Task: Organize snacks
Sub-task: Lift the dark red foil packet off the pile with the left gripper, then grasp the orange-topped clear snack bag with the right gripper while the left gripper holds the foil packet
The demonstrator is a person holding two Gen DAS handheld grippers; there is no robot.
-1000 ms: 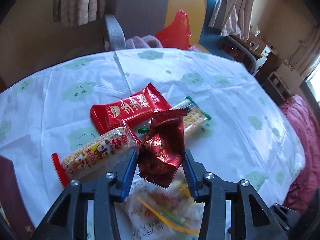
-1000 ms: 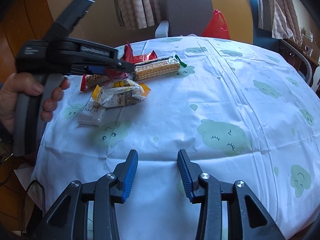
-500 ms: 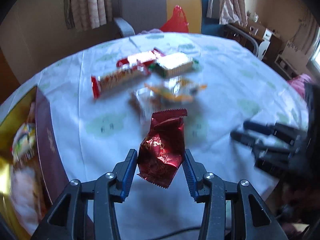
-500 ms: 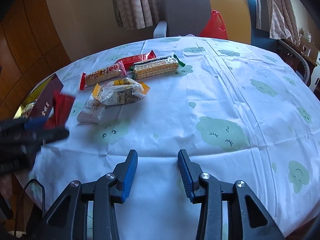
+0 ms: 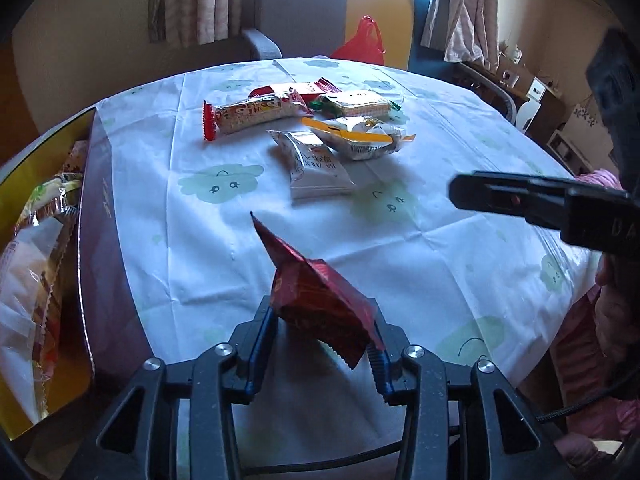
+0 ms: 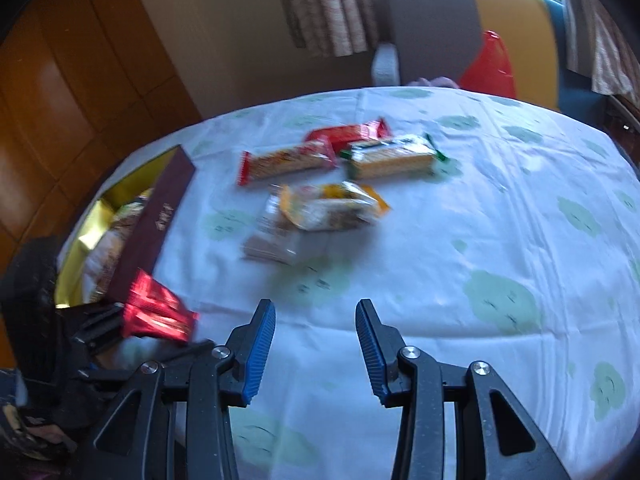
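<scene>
My left gripper (image 5: 320, 320) is shut on a shiny red snack packet (image 5: 316, 292), held tilted above the table's near edge; the packet also shows in the right wrist view (image 6: 156, 312). A maroon box with a gold inside (image 5: 100, 240) sits at the left and holds several wrapped snacks. Several snacks lie in a group on the far side of the table: a red-ended cracker bar (image 5: 252, 114), a green-ended biscuit pack (image 5: 356, 104), a yellow-trimmed pack (image 5: 360, 138) and a white packet (image 5: 316, 168). My right gripper (image 6: 316, 332) is open and empty over the tablecloth.
The round table has a white cloth with green cloud faces (image 5: 220, 178). A grey and yellow chair (image 5: 320, 12) with a red plastic bag (image 5: 362, 42) stands behind it. The right gripper's body (image 5: 560, 204) reaches in from the right in the left wrist view.
My left gripper pulled back from the snack group toward the near edge beside the box, still holding the red packet, which now tilts left. My right gripper shifted left; its view is blurred.
</scene>
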